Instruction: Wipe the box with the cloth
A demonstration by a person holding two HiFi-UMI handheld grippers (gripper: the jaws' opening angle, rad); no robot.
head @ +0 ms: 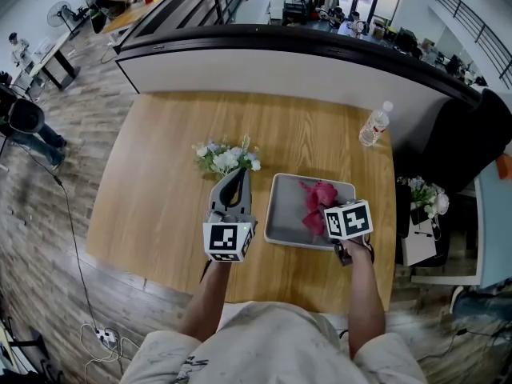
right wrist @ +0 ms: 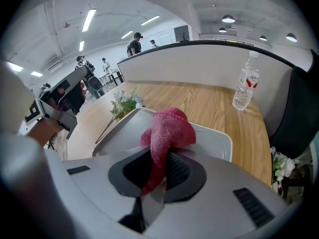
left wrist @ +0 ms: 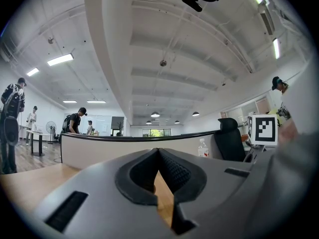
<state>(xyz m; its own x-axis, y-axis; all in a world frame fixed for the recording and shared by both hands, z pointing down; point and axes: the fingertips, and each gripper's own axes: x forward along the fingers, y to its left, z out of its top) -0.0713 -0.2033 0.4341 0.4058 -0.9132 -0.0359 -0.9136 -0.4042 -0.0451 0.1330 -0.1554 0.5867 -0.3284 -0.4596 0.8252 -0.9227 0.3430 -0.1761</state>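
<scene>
- Right gripper (right wrist: 162, 159): jaws clamped on a lower fold of the cloth (right wrist: 169, 126). In the right gripper view the rest of the cloth bunches up ahead of the pads.
- Left gripper (left wrist: 158, 152): jaws together, tips meeting, nothing between them. Only bare table wood shows through the gap lower down.
- Cloth: red, towel-like weave. In the head view it sits at centre right of the frame, over the right half of the box (head: 277, 214), just above the right gripper's marker cube.
- Box: grey, shallow, tray-like, with rounded corners. It lies flat on the table (head: 160, 182), lower centre right of the head view. The left half of its floor is bare.
- Left gripper, position: lower centre of the head view, just left of the box and apart from it. Its tips point up the frame, close to the flowers (head: 227, 158).
- Flowers: small white-and-green bunch lying on the table, centre of the head view, above left of the box.
- Water bottle (head: 374, 125): clear plastic, upright, at the table's upper right edge, well apart from the box.
- Table: light wood grain, backed by a curved white partition (head: 280, 70) with a dark top.
- Office chair (left wrist: 228, 138): black, at centre right of the left gripper view, beyond the table.
</scene>
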